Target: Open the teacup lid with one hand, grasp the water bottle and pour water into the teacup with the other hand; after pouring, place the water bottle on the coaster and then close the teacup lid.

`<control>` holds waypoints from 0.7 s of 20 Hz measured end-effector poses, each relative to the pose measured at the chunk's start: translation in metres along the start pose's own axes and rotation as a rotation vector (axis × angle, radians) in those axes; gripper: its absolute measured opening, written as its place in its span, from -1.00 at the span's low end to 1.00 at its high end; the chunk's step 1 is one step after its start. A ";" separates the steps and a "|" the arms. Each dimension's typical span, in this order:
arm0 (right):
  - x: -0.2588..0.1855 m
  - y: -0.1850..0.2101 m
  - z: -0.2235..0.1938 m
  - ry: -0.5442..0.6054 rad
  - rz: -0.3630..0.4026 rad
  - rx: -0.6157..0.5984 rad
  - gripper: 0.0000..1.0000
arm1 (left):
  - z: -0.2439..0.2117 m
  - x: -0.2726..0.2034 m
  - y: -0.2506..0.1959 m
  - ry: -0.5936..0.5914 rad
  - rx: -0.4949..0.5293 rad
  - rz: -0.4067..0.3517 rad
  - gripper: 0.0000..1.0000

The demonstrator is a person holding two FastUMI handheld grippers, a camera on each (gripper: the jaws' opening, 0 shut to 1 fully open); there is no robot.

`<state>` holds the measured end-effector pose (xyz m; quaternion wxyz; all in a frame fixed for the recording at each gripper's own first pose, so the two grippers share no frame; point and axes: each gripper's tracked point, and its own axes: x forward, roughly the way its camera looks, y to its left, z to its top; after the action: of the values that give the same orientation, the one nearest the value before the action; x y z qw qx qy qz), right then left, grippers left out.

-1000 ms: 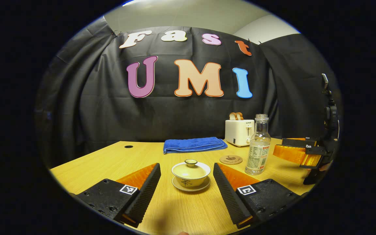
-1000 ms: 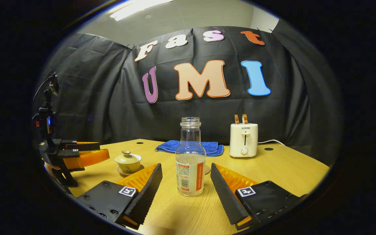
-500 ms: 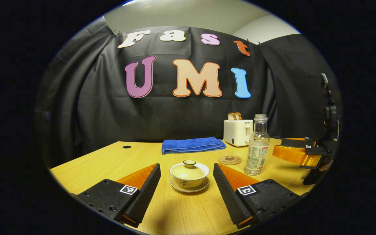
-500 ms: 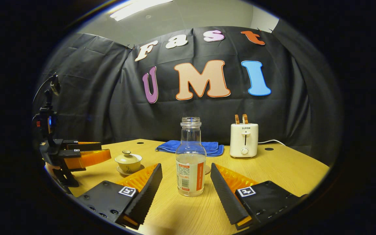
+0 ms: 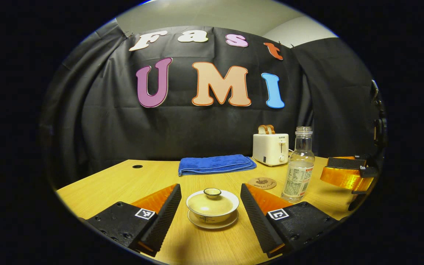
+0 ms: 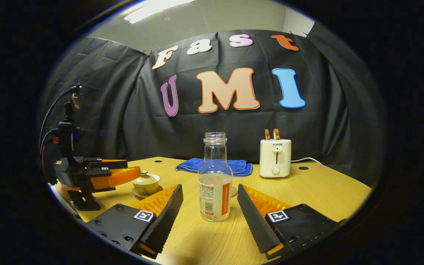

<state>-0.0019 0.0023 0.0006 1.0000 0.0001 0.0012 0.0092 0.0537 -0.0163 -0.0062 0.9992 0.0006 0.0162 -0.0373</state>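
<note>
Left gripper view: we see lidded teacup (image 5: pixel 212 206) low centre between our spread left tongs (image 5: pixel 210 206), untouched. Right gripper view: water bottle (image 6: pixel 215 183) centre between spread right tongs (image 6: pixel 209 206), no contact.

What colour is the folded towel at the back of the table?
The folded cloth towel on the wooden table is bright blue, clearest in the left gripper view.

cream teacup (image 5: pixel 212 209) with dark mark, clear water bottle (image 6: pixel 215 184) with white and orange label, brown patterned coaster (image 5: pixel 262 183), blue towel (image 5: pixel 215 164), white toaster (image 6: pixel 275 157), light wood-grain table (image 6: pixel 326 191)
</note>
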 end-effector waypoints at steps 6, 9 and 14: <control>0.000 0.000 0.000 0.000 0.000 0.000 0.87 | -0.015 0.022 -0.002 0.104 0.033 -0.005 0.89; -0.001 0.000 0.000 0.000 0.000 0.000 0.90 | -0.017 0.030 -0.003 0.120 0.030 -0.017 0.82; -0.001 0.002 0.000 0.000 0.007 0.000 0.91 | -0.023 0.036 0.000 0.157 0.027 -0.004 0.58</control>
<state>-0.0029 0.0039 0.0003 0.9999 0.0001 0.0011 0.0127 0.0893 -0.0187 -0.0299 0.9947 0.0170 0.0938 -0.0392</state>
